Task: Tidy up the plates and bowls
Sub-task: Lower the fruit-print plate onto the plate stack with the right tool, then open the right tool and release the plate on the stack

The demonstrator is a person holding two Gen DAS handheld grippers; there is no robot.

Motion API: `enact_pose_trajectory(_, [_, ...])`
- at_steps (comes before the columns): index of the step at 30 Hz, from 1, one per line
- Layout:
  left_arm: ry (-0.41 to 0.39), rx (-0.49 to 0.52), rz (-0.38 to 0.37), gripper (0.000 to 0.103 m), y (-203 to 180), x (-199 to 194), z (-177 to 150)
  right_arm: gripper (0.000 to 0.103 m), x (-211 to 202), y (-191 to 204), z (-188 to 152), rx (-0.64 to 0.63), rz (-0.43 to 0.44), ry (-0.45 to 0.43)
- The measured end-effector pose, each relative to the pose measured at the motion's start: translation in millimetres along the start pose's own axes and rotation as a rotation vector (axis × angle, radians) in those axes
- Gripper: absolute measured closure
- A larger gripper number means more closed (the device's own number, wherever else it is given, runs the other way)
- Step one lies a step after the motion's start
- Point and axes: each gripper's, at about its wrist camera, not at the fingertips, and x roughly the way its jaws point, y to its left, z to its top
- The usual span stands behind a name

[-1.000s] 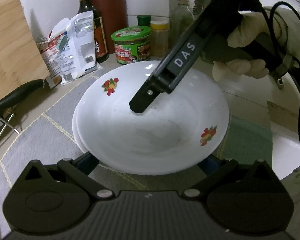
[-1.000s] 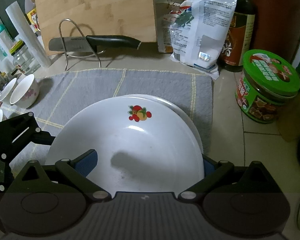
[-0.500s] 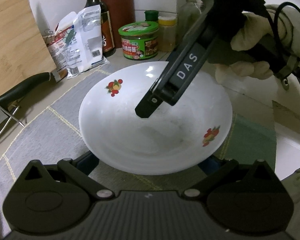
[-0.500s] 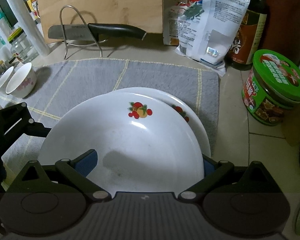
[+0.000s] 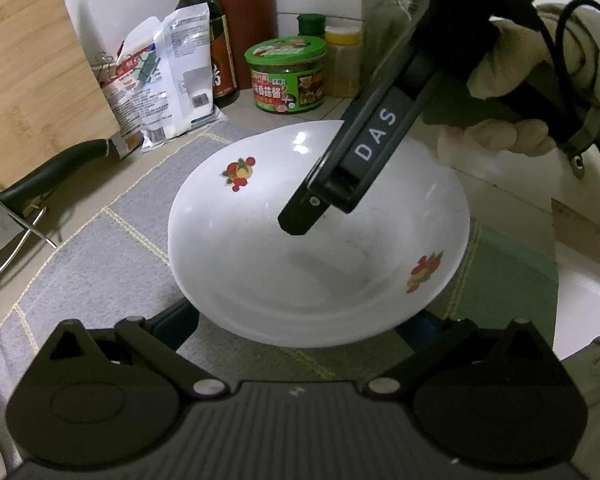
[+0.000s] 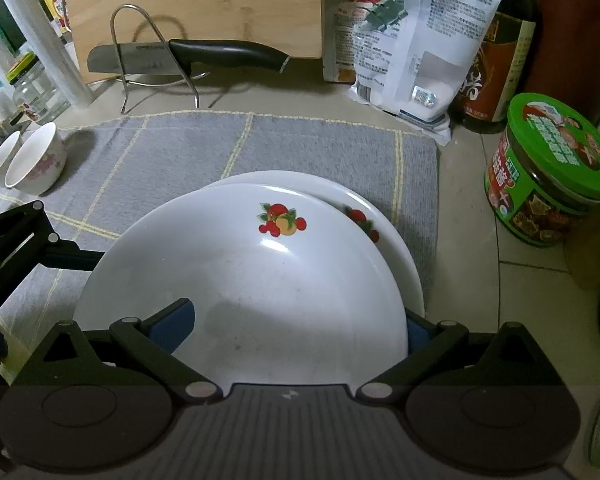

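Right gripper point(image 6: 296, 320): you are gripping the top plate point(image 6: 260, 280) by its near rim, one finger inside.
Left gripper point(image 5: 296, 320): you are spreading it wide, the plate's rim lying between its fingers.
Lower plate point(image 6: 396, 240): peeking out beneath.

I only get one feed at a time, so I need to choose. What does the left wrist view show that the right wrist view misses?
Left wrist only: the right gripper reaching into the top plate, and the gloved hand behind it. Right wrist only: a second plate under the top one, two small bowls at the mat's left edge, and a glass jar. Both: the top plate, mat, knife, cutting board and green-lidded jar.
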Motion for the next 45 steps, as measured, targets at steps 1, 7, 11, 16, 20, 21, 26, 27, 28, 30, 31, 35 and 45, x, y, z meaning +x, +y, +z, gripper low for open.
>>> enact_pose_trajectory(1, [0.003, -0.003, 0.001, 0.001, 0.3, -0.2, 0.4, 0.000, -0.4, -0.5, 0.0, 0.005, 0.003, 0.001])
enact_pose_trajectory(7, [0.018, -0.001, 0.005, 0.001, 3.5, -1.8, 2.7, 0.000, -2.7, -4.7, -0.8, 0.039, 0.023, 0.004])
enact_pose_trajectory(11, [0.016, 0.005, 0.009, 0.001, 3.0, -3.1, 3.6, 0.000, -5.1, -5.7, -1.5, 0.054, 0.027, 0.004])
enact_pose_trajectory(16, [0.003, 0.007, 0.007, 0.001, 2.7, -2.6, 4.5, 0.000, -9.6, -9.3, -2.5, 0.080, 0.040, -0.001])
enact_pose_trajectory(20, [0.000, 0.003, 0.006, 0.001, 2.1, -1.7, 4.5, 0.000, -12.4, -9.4, -3.3, 0.087, 0.034, 0.000])
enact_pose_trajectory(21, [-0.002, 0.001, 0.006, 0.001, 2.7, -1.8, 4.6, 0.000, -12.8, -9.5, -3.2, 0.087, 0.032, 0.000])
enact_pose_trajectory(26, [0.001, -0.007, 0.017, 0.001, 4.2, 0.5, 3.4, 0.000, -16.8, -10.1, -5.1, 0.091, 0.027, -0.003])
enact_pose_trajectory(27, [0.001, -0.011, 0.015, 0.001, 4.6, 0.8, 3.1, 0.000, -17.5, -10.2, -5.6, 0.092, 0.026, -0.004])
enact_pose_trajectory(28, [0.001, -0.015, 0.011, 0.001, 5.0, 1.0, 3.1, 0.000, -18.1, -10.2, -5.8, 0.094, 0.024, -0.004])
enact_pose_trajectory(30, [0.000, -0.016, 0.011, 0.001, 4.7, 0.7, 3.0, 0.000, -19.3, -9.9, -6.4, 0.093, 0.019, -0.001])
enact_pose_trajectory(31, [-0.002, -0.012, 0.013, 0.001, 4.2, 0.6, 3.2, 0.000, -19.7, -9.5, -6.5, 0.092, 0.016, 0.000])
enact_pose_trajectory(35, [-0.007, -0.010, 0.010, 0.001, 4.0, -0.1, 3.3, 0.000, -20.9, -7.7, -7.9, 0.084, 0.003, 0.004])
enact_pose_trajectory(45, [-0.015, -0.016, 0.025, 0.001, 4.0, -0.6, 1.5, 0.000, -22.9, -4.4, -11.4, 0.072, -0.029, 0.006])
